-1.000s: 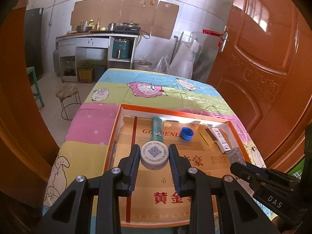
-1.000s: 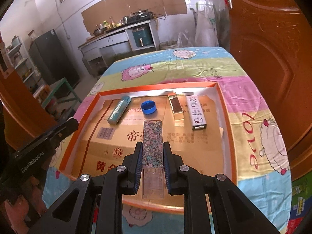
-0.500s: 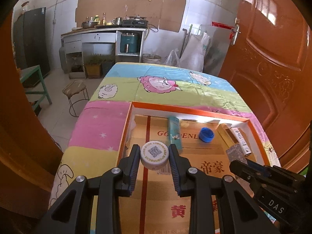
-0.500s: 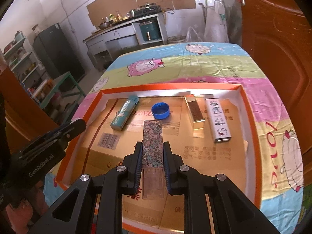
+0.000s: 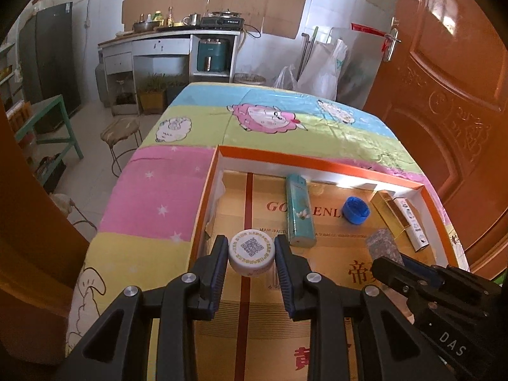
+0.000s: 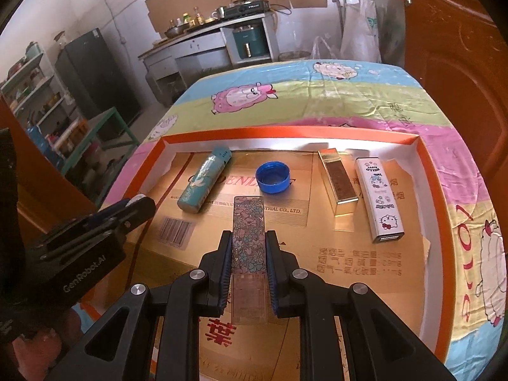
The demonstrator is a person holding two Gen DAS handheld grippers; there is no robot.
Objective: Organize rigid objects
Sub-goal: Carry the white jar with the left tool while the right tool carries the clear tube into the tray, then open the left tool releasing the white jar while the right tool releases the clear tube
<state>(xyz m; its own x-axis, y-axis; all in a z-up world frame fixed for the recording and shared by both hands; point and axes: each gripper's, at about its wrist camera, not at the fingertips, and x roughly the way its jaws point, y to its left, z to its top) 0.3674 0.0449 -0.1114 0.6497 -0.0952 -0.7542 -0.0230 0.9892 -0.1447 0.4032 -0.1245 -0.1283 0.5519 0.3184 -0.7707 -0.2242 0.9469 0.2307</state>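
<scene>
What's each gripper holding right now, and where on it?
The left gripper clamps the white QR-code cap by its rim, on opposite sides. The right gripper pinches the floral flat case by its long edges, near its clear near end.

Two grippers up: left gripper [image 5: 251,255] clamped on one white cap [image 5: 251,251], right gripper [image 6: 248,254] clamped on one floral lighter [image 6: 249,238]. One orange-rimmed tray [image 6: 439,190] across mid-frame. Inside it, toward the top: one teal lighter [image 6: 203,183] at left, one blue cap [image 6: 273,177] in the centre, one gold lighter [image 6: 338,181] right of that, one white cartoon lighter [image 6: 379,198] farthest right. Four lighters, two caps in all.
</scene>
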